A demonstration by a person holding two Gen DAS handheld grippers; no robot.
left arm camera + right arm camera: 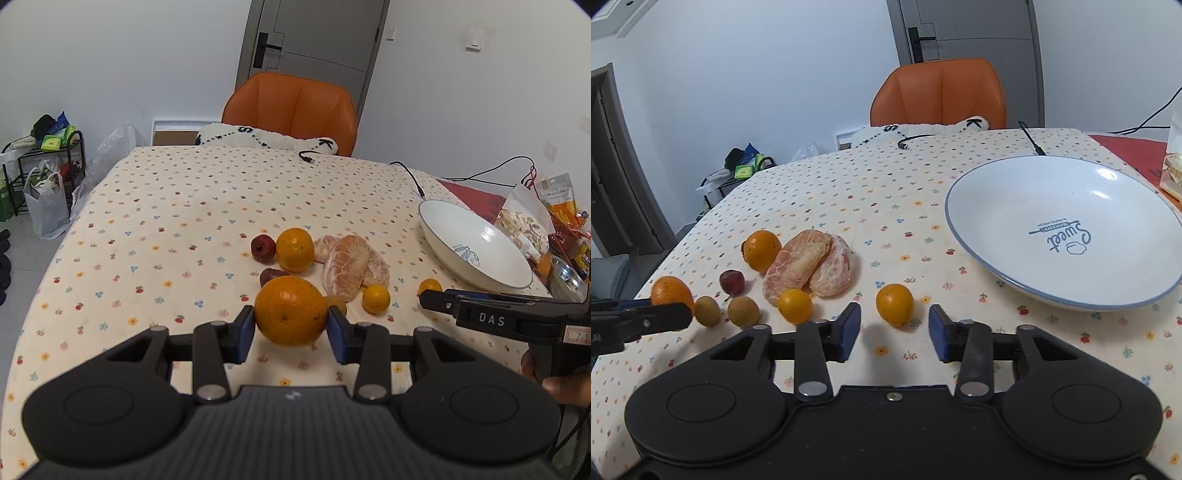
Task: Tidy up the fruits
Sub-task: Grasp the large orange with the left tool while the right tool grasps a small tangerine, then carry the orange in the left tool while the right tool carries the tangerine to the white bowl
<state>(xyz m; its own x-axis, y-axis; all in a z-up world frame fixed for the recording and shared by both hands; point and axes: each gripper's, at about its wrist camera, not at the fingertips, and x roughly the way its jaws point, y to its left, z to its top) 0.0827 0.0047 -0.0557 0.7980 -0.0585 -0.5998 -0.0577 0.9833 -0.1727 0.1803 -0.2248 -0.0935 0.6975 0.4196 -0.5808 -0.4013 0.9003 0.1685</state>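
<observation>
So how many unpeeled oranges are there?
2. One orange is clamped in the left gripper; the other sits on the table beside the peeled segments. Smaller yellow fruits not counted.

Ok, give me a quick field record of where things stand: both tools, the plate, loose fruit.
left tool: shut on large orange, apparently lifted off the cloth
right tool: open, small yellow-orange fruit just ahead of its gap, not gripped
plate: white, blue rim, no fruit in it
peeled citrus: on cloth, left of plate
second orange: on cloth behind the peeled citrus
other loose fruit: red fruit, two brownish fruits, another small yellow-orange one
</observation>
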